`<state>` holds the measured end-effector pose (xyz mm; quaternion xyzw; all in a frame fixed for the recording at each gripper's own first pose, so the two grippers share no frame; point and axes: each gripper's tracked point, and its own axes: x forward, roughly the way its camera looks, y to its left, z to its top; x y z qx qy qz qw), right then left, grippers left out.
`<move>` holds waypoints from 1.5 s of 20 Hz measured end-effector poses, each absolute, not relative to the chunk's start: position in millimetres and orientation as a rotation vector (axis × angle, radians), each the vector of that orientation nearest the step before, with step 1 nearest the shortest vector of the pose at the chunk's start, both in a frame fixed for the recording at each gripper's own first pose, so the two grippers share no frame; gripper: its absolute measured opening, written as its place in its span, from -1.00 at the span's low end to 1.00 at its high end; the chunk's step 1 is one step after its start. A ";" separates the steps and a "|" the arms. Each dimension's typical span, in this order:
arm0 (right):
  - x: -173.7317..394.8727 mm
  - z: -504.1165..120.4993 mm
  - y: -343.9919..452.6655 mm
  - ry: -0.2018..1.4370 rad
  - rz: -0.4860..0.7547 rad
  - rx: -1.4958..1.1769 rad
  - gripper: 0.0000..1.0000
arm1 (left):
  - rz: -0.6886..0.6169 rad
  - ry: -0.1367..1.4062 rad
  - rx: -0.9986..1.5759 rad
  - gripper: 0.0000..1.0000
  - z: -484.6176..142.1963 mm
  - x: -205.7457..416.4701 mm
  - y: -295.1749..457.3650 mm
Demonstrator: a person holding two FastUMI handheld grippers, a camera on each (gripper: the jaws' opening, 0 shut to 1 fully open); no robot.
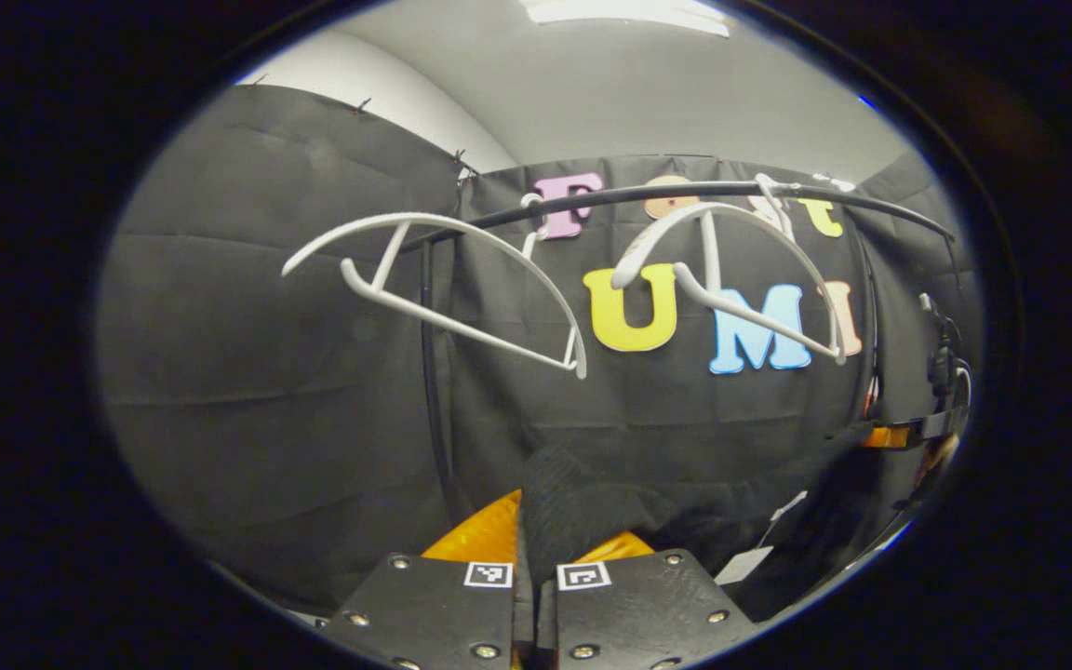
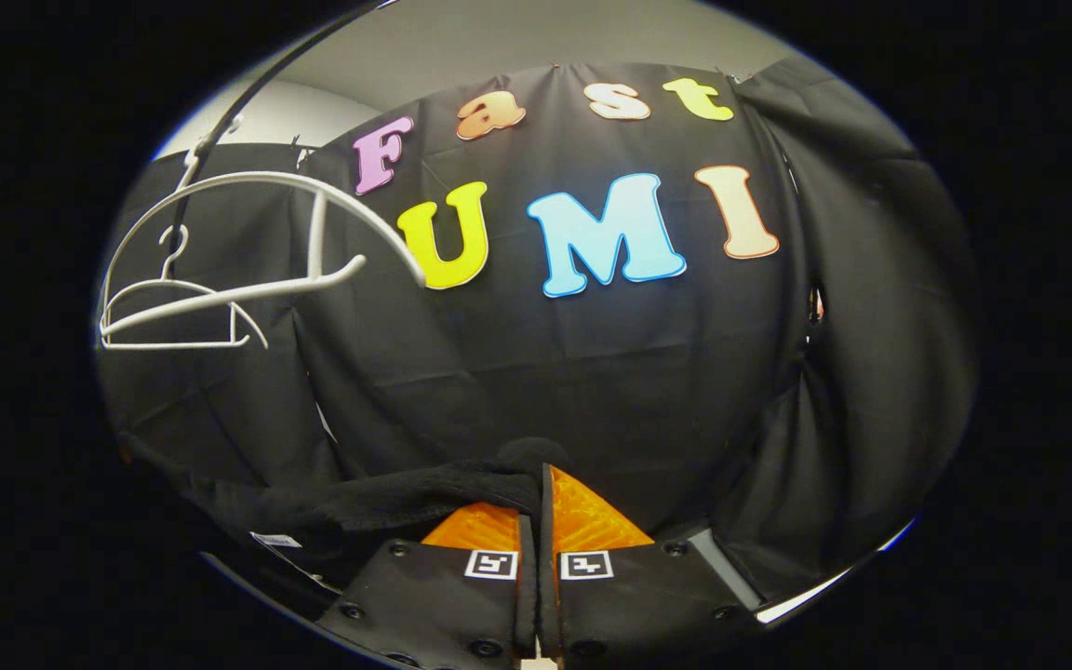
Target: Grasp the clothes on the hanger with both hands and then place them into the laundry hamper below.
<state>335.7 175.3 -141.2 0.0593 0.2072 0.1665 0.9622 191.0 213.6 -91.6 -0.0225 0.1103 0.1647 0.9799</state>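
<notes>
Left gripper view: left hand-held gripper (image 1: 536, 568) is clamped on the black garment (image 1: 592, 512); the right hand-held gripper (image 2: 536, 530) apparently pinches its other end, holding it below the bare hangers (image 1: 443, 279), ready to lower.

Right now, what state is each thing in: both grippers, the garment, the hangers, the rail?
Left gripper: shut on black knitted garment.
Right gripper: shut on the same garment.
Black knitted garment: off the hangers, slung between both grippers, white tag dangling.
Two white plastic hangers: bare, hooked on rail.
Black metal rail: carrying both hangers.
</notes>
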 end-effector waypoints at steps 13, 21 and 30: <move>239.3 -167.5 229.2 0.430 0.527 0.023 -0.94 | 0.182 0.294 -0.078 -0.96 -152.5 232.2 127.4; 175.6 -165.7 278.8 0.437 0.698 0.045 -0.94 | 0.119 0.295 -0.106 -0.96 -157.9 222.5 88.2; 135.2 -244.3 286.7 0.577 0.710 0.021 -0.94 | 0.125 0.393 -0.113 -0.96 -227.9 208.0 73.9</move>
